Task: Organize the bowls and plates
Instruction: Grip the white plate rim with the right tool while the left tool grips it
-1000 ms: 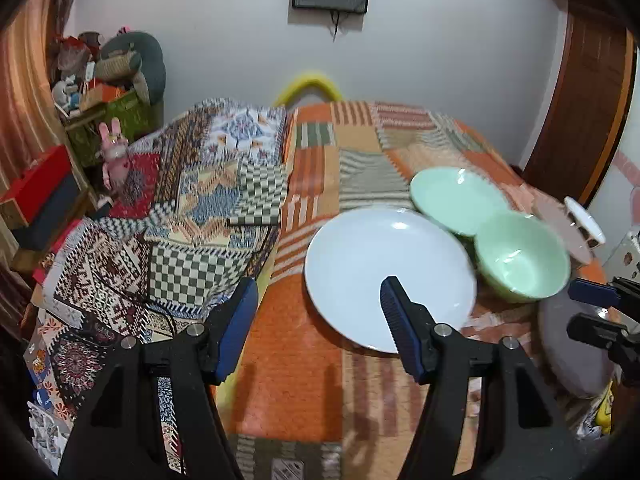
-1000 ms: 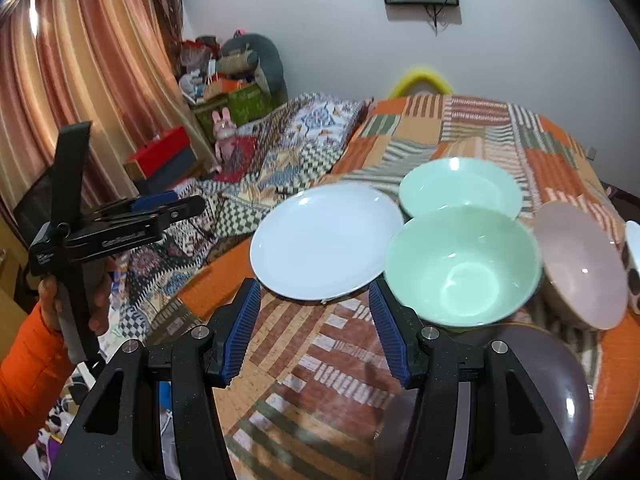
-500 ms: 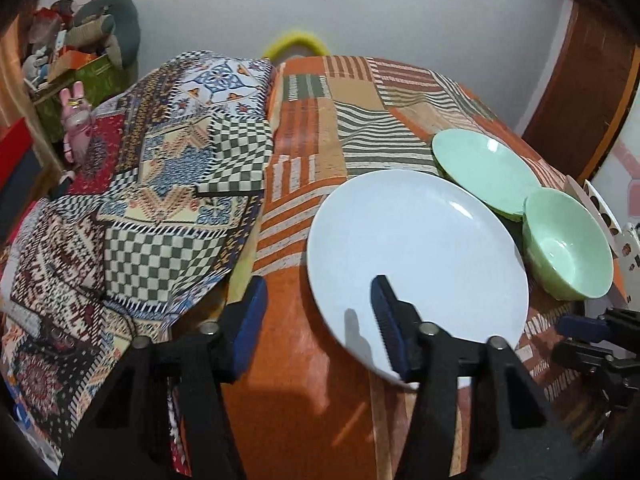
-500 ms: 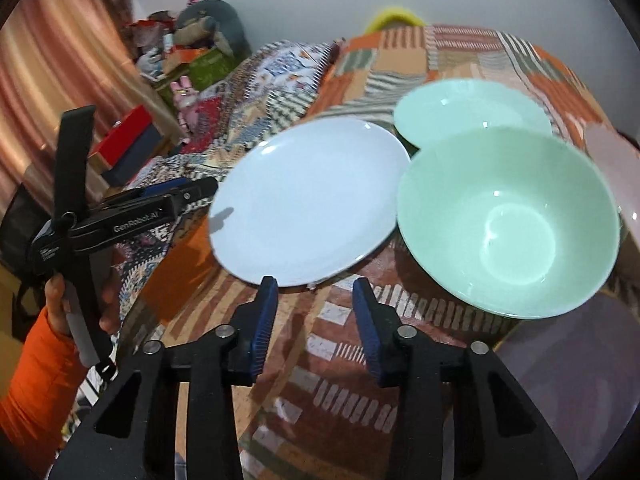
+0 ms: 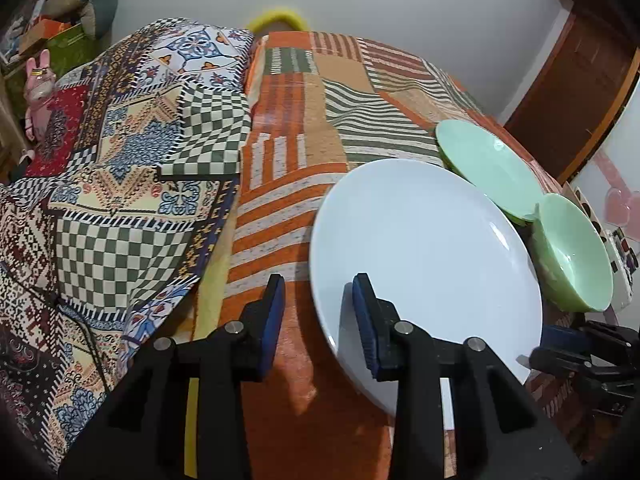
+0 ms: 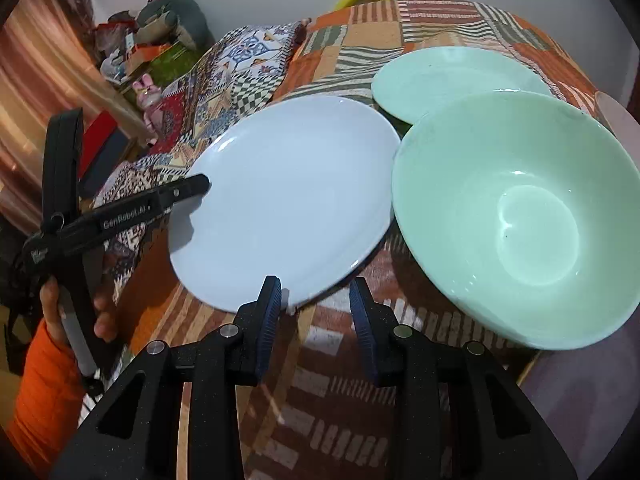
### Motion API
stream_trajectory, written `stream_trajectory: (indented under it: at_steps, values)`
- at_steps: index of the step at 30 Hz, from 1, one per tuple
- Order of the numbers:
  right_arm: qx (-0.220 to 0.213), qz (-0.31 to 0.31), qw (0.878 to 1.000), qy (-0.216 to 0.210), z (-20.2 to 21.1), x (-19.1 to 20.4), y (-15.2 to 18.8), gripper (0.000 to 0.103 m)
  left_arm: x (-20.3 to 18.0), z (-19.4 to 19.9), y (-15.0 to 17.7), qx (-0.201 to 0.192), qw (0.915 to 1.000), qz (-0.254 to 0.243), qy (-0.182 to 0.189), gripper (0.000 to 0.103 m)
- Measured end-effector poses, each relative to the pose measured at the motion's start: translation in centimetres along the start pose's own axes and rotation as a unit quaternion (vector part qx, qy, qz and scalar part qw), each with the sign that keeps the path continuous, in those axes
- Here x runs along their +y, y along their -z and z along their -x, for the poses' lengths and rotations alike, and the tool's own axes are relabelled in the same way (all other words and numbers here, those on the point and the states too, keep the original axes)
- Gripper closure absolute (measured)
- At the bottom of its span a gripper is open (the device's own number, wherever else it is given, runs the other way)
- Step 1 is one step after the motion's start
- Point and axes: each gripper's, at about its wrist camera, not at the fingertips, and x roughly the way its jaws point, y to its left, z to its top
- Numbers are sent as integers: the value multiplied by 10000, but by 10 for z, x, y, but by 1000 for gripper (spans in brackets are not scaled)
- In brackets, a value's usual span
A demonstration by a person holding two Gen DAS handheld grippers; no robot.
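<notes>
A large white plate (image 5: 424, 248) lies on the patchwork table; it also shows in the right wrist view (image 6: 288, 196). My left gripper (image 5: 318, 320) is open with its jaws on either side of the plate's left rim, one finger over the plate. My right gripper (image 6: 314, 308) is open with its jaws straddling the plate's near rim. A green bowl (image 6: 524, 216) stands right of the plate, also in the left wrist view (image 5: 572, 256). A green plate (image 5: 484, 164) lies behind both (image 6: 448, 76).
A dark bowl (image 6: 580, 412) sits at the near right and a pinkish dish (image 6: 616, 120) at the far right. A patterned quilt (image 5: 120, 184) covers the left side of the table. Boxes and toys (image 6: 148, 60) stand by the wall.
Both grippers have moved forward and down to the white plate's rim. Both jaws have narrowed around the rim.
</notes>
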Motion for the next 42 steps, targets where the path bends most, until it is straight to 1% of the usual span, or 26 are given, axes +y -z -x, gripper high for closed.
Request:
stream_trajectory:
  at_steps: [1,2,4,8,10,18,23,26,28,29,30,33,35,37,38,40,42]
  values:
    - [0,0,10000,7,-1,1,0,70,-2,-1,0,14,10000,-37,63,75]
    - [1,-32,10000,-12,-3,1,1,70,-5,-1,0,22,9999,-82,102,80]
    - [-21,-59,10000,25,-4,2,1,71,-8,-1,-1,-22,9999,-154,12,80]
    - [-46,-71,9999,89,-2,1,1,73,-7,3,1,-16,10000,-84,37,81]
    - [-38,-66,9999,99,-3,0,-2,74,-9,8,5,-22,9999,-125,-13,82]
    - [22,136,9998,169,1,7,4,74,-13,36,36,59,9998,-152,-68,81]
    - [34,223,9996,175,2,8,7,75,-13,50,52,153,9998,-130,16,80]
    - [62,186,9997,140,1,5,4,76,-9,48,50,204,9998,-34,73,80]
    - [62,146,9998,133,-1,5,2,76,-6,45,46,137,9998,-40,-121,81]
    - [46,128,9998,164,-2,4,0,75,-7,45,42,27,9994,-111,-322,81]
    - [33,120,9997,191,-3,6,0,75,-6,44,38,-28,9992,-131,-370,81]
    - [13,48,9998,217,-6,4,-2,75,-4,40,26,-54,9997,-101,-235,81]
    - [0,-16,9998,217,-8,3,-3,75,-4,33,19,-24,9995,-145,-269,81]
    - [-28,-62,9997,223,-8,2,-4,75,0,22,12,80,9993,-103,-351,81]
    - [-47,-77,9997,245,-8,2,-4,75,3,17,11,137,9993,-58,-337,80]
    - [-72,-100,9996,252,-8,2,-4,75,8,12,10,191,9996,51,-184,80]
    - [-89,-109,9996,249,-8,2,-4,75,9,10,9,187,9998,53,-99,80]
